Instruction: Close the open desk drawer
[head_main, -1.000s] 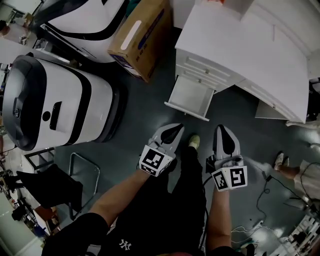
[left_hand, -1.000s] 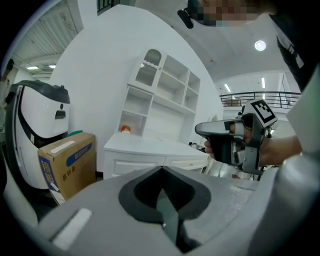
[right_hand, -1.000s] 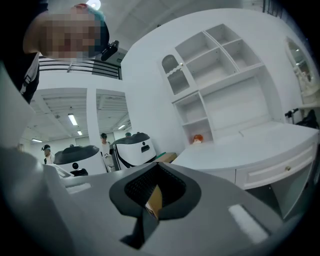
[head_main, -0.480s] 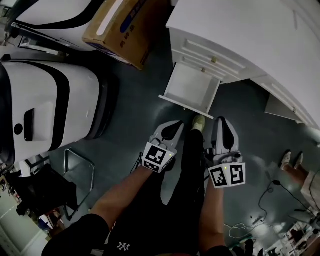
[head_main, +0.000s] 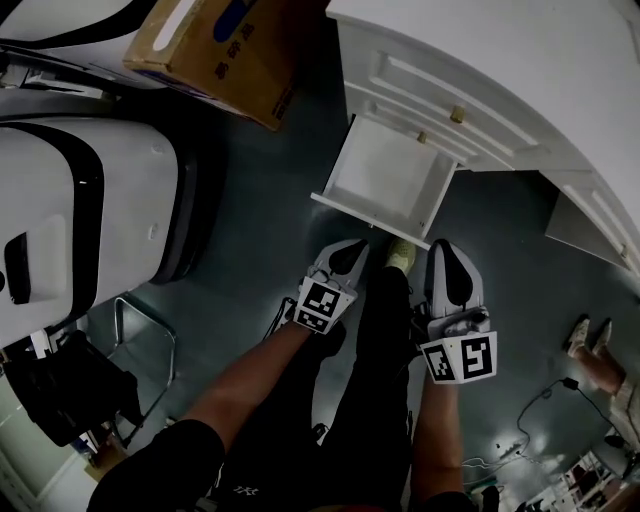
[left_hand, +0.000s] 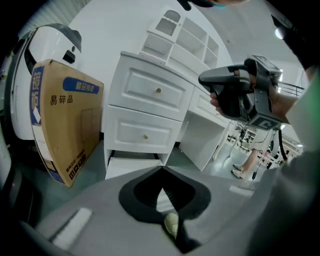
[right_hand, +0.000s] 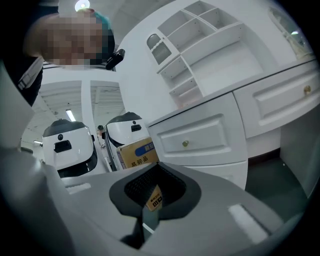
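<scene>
The bottom drawer (head_main: 385, 180) stands pulled out of the white worktop (head_main: 500, 60), over the grey floor, with a cardboard box (head_main: 215, 55) to its left. Near its front edge, the left hand-held gripper (head_main: 356, 247) and the right hand-held gripper (head_main: 441, 247) each have jaws together, holding nothing.

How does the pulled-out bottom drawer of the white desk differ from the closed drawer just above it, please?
The white bottom drawer stands pulled out, its bare inside showing; the closed middle drawer sits flush in the white desk. The middle drawer shows a small round knob; the bottom drawer's knob cannot be made out. Both are white, in one stack.
</scene>
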